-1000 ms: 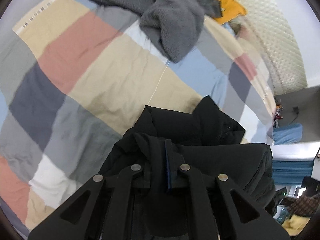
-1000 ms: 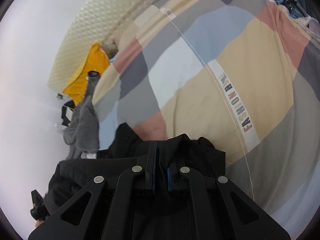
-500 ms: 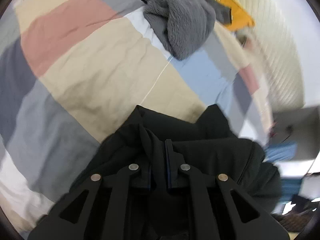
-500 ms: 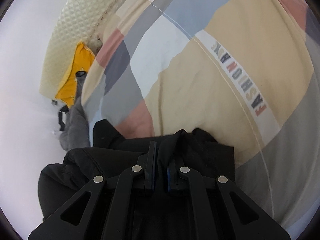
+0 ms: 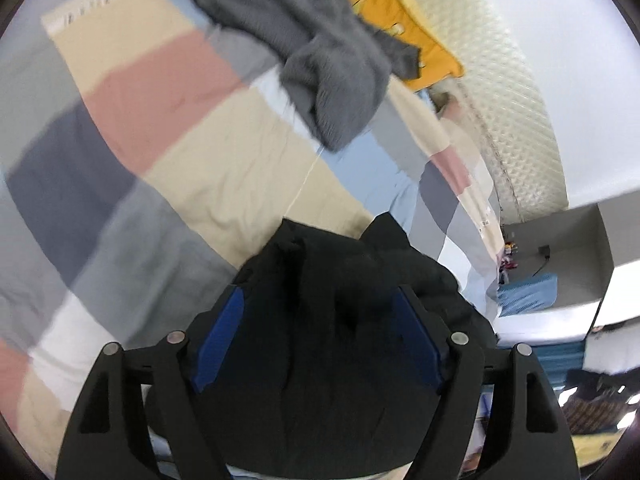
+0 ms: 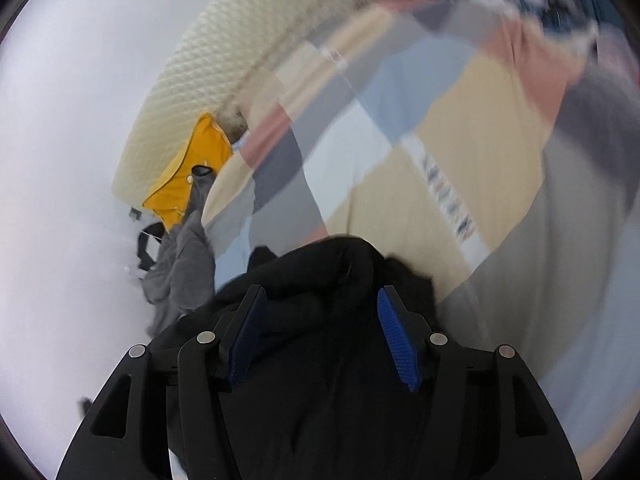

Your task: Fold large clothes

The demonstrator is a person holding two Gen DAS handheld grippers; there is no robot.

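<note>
A black garment (image 5: 340,320) lies bunched on a bed with a colour-block cover (image 5: 160,160). My left gripper (image 5: 318,300) is open, its blue-padded jaws spread wide on either side of the black cloth. The same black garment (image 6: 320,360) fills the bottom of the right wrist view. My right gripper (image 6: 320,296) is open too, its jaws wide apart over the cloth. Neither gripper pinches the fabric. The lower part of the garment is hidden behind the gripper frames.
A grey fleece garment (image 5: 320,60) and a yellow garment (image 5: 400,20) lie at the far end of the bed by a cream quilted headboard (image 5: 500,80). The grey garment (image 6: 180,264) hangs by the bed's edge. A grey shelf (image 5: 560,248) stands at right.
Both grippers were shut on the black garment and have now opened wide, letting the cloth go. Both views are motion-blurred; the right gripper has swung.
</note>
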